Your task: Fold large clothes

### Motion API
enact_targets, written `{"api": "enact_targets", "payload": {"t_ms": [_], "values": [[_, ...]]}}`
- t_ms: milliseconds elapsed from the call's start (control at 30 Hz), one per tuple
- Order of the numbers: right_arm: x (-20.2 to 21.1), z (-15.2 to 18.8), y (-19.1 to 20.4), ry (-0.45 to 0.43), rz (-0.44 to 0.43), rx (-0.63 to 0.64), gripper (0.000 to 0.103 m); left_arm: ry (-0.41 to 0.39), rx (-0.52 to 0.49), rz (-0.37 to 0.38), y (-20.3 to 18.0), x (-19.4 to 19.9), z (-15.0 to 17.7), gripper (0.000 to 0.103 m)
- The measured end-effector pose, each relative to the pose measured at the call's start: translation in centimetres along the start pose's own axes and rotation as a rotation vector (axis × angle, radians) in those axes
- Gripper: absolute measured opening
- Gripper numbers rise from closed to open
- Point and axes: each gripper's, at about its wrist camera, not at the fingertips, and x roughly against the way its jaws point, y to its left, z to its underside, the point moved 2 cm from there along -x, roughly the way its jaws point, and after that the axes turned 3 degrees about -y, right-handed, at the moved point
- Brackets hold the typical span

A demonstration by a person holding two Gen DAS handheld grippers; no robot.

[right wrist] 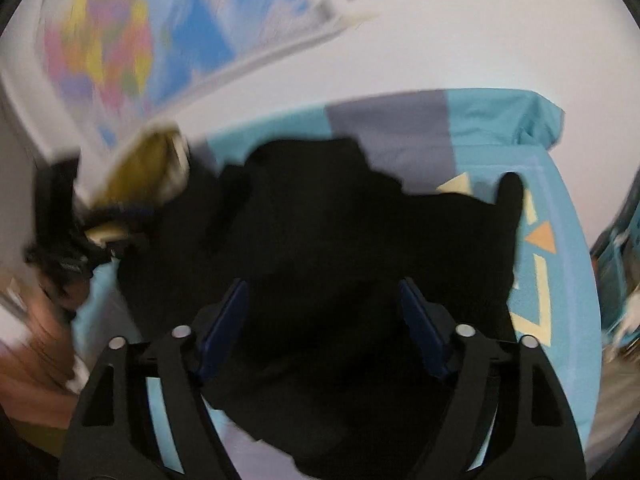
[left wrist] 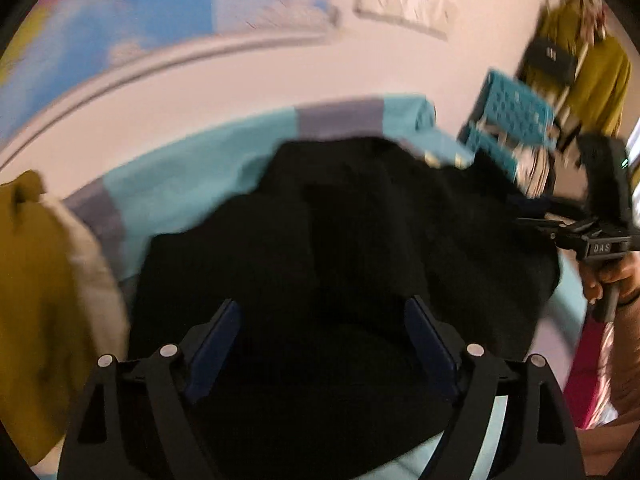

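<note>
Black cloth, a large garment (left wrist: 340,240), lay heaped on the turquoise-and-grey bed sheet (left wrist: 192,176), both views blurred. The left gripper (left wrist: 320,344) hung over it with jaws wide, nothing pinched; the right gripper (right wrist: 322,328) likewise stood spread above the same dark garment, gripping nothing.

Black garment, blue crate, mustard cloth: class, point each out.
Black garment (left wrist: 340,232): left wrist view, middle of the dark fabric.
Blue crate (left wrist: 516,112): left wrist view, its perforated side wall.
Mustard cloth (left wrist: 36,300): left wrist view, its broad front at the left edge.
</note>
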Motion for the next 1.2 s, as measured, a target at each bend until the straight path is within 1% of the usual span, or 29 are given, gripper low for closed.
{"api": "enact_targets", "payload": {"t_ms": [33, 67, 100, 133, 167, 233, 267, 300, 333, 367, 400, 433, 467, 500, 533, 567, 600, 667, 700, 767, 833, 867, 900, 933, 967, 1067, 1133, 1167, 1200], "values": [[-0.6, 0.1, 0.1, 0.008, 0.013, 0.019, 0.053, 0.017, -0.005, -0.018, -0.3, -1.0, 0.0, 0.078], [-1.4, 0.2, 0.2, 0.021, 0.016, 0.043, 0.032, 0.023, -0.009, -0.034, -0.4, -1.8, 0.0, 0.072], [-1.9, 0.1, 0.2, 0.028, 0.014, 0.053, 0.023, 0.029, -0.007, -0.054, -0.3, -2.6, -0.2, 0.066], [-2.1, 0.0, 0.1, 0.021, -0.001, 0.051, 0.011, 0.033, -0.005, -0.065, -0.2, -3.1, -0.2, 0.057], [-2.0, -0.4, 0.1, 0.006, -0.014, 0.052, 0.006, 0.035, 0.001, -0.067, 0.0, -3.5, -0.4, 0.044], [-0.8, -1.6, 0.0, -0.067, -0.013, 0.044, 0.004, 0.032, 0.040, -0.052, 0.4, -3.8, -1.3, 0.033], [0.3, -2.6, -0.2, -0.131, -0.017, 0.023, 0.003, 0.017, 0.058, -0.065, 0.8, -3.5, -1.8, 0.032], [0.9, -3.2, -0.4, -0.172, -0.023, 0.012, 0.003, -0.008, 0.072, -0.091, 1.0, -3.4, -2.4, 0.032], [0.8, -3.7, -0.6, -0.187, -0.026, -0.003, 0.003, -0.048, 0.092, -0.137, 1.6, -2.9, -2.9, 0.035], [0.3, -3.8, -0.8, -0.180, -0.021, -0.016, 0.003, -0.071, 0.115, -0.187, 2.3, -2.6, -3.1, 0.036], [-0.9, -3.6, -1.0, -0.147, -0.009, -0.017, 0.003, -0.056, 0.128, -0.196, 2.8, -2.9, -3.1, 0.038], [-2.5, -3.0, -1.2, -0.082, 0.004, -0.014, 0.005, -0.029, 0.136, -0.166, 3.0, -3.3, -2.8, 0.042], [-3.5, -2.6, -1.5, -0.039, 0.013, -0.024, 0.009, -0.016, 0.144, -0.158, 3.2, -3.5, -2.4, 0.043], [-4.0, -2.0, -1.9, -0.017, 0.014, -0.039, 0.010, -0.013, 0.147, -0.160, 3.2, -3.5, -2.1, 0.047], [-3.9, -1.7, -2.0, -0.022, 0.004, -0.047, 0.016, -0.017, 0.146, -0.159, 3.3, -3.2, -1.6, 0.055], [-2.9, -1.5, -2.3, -0.051, -0.004, -0.067, 0.029, -0.040, 0.143, -0.151, 3.3, -2.4, -1.2, 0.060], [-1.7, -1.3, -2.6, -0.084, 0.000, -0.084, 0.037, -0.065, 0.144, -0.140, 3.3, -1.7, -0.9, 0.064], [1.6, -0.8, -3.0, -0.172, -0.014, -0.104, 0.051, -0.142, 0.151, -0.134, 3.4, 1.0, 0.2, 0.081], [3.3, -0.3, -3.1, -0.212, -0.024, -0.115, 0.054, -0.176, 0.154, -0.142, 3.6, 2.2, 0.8, 0.083], [6.6, 1.5, -3.8, -0.278, -0.030, -0.141, 0.072, -0.246, 0.160, -0.161, 3.8, 5.0, 2.6, 0.085], [8.8, 4.1, -4.7, -0.313, -0.022, -0.176, 0.080, -0.283, 0.165, -0.196, 4.2, 6.9, 4.6, 0.090], [9.1, 5.2, -5.1, -0.310, -0.020, -0.194, 0.084, -0.292, 0.177, -0.220, 4.5, 7.4, 5.6, 0.091], [9.4, 6.7, -5.5, -0.303, -0.016, -0.213, 0.084, -0.291, 0.196, -0.244, 5.0, 7.9, 7.1, 0.091], [9.4, 8.2, -5.7, -0.293, -0.015, -0.231, 0.086, -0.285, 0.209, -0.249, 5.5, 8.5, 8.0, 0.092], [9.2, 8.8, -5.8, -0.278, -0.021, -0.240, 0.088, -0.274, 0.228, -0.248, 5.9, 8.5, 9.0, 0.092], [7.6, 10.9, -5.3, -0.226, -0.043, -0.235, 0.090, -0.215, 0.299, -0.177, 7.2, 7.2, 11.3, 0.095], [6.0, 11.1, -4.7, -0.199, -0.019, -0.208, 0.091, -0.204, 0.326, -0.143, 7.4, 6.3, 11.7, 0.096], [5.1, 10.9, -4.6, -0.193, -0.018, -0.200, 0.090, -0.214, 0.332, -0.111, 7.5, 5.8, 11.5, 0.096], [4.6, 10.6, -4.5, -0.199, -0.052, -0.206, 0.082, -0.226, 0.337, -0.093, 7.5, 5.3, 11.3, 0.096]]}}
